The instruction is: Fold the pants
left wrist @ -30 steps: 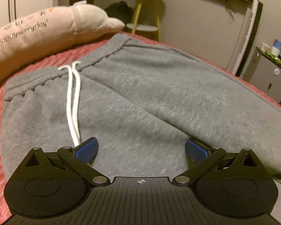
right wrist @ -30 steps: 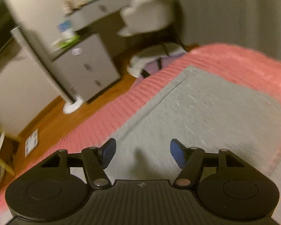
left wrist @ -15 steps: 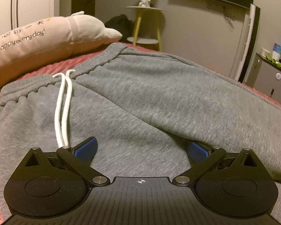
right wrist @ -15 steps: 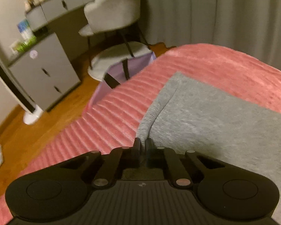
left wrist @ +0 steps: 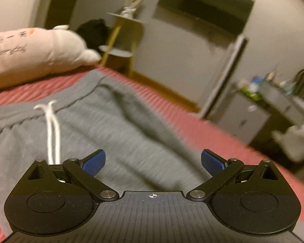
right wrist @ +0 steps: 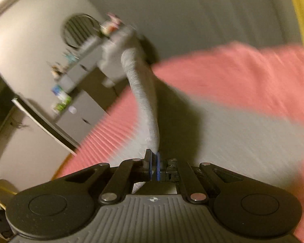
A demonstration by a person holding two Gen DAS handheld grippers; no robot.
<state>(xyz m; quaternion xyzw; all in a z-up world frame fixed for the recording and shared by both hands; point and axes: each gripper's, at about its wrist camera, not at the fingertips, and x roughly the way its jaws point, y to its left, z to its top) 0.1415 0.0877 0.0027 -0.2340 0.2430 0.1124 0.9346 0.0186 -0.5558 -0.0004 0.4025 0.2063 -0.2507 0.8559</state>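
Note:
Grey sweatpants (left wrist: 115, 125) lie on a pink ribbed bedspread (left wrist: 202, 125), waistband at the far left with a white drawstring (left wrist: 52, 133). My left gripper (left wrist: 153, 162) is open and empty, just above the pants near the drawstring. In the right wrist view my right gripper (right wrist: 154, 162) is shut on the hem of a pant leg (right wrist: 146, 105). The ribbed cuff stands up in front of it, lifted off the bed. More grey fabric (right wrist: 243, 129) lies to the right.
A pale pink plush pillow (left wrist: 30, 56) lies on the bed at the far left. Beyond the bed edge stand a small yellow-legged side table (left wrist: 121, 46), a grey cabinet (left wrist: 251, 121) and a desk with clutter (right wrist: 77, 64).
My right gripper has lifted the pant hem it shut on half a second ago, so the cuff now hangs upright. My left gripper has risen and turned right, still open.

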